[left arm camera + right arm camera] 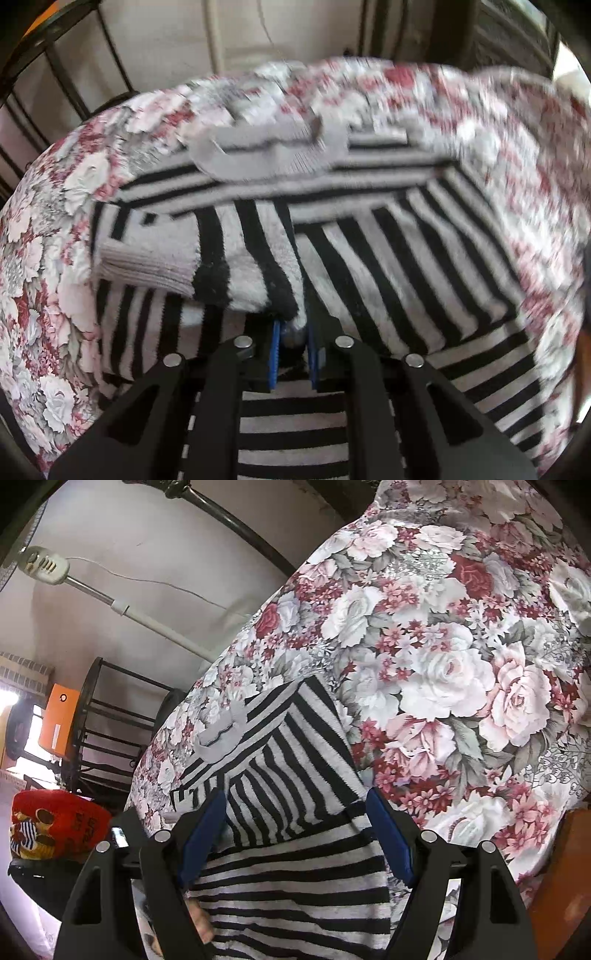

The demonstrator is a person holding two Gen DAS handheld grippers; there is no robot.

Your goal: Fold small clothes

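Nearest to the left tool [293,345], a fold of the striped garment [388,266] sits between its 2 blue pads, which stand narrow and close on the fabric. Just ahead and to the left of this tool lies the garment's sleeve with a grey ribbed cuff [146,267]. Beyond it, a grey sock [266,155] rests on the far edge of the stripes. Under all this is the floral bed cover [48,295]. Over the same striped garment [295,775], the right tool [297,836] has its jaws wide apart, holding nothing; the cloth lies below and ahead of it.
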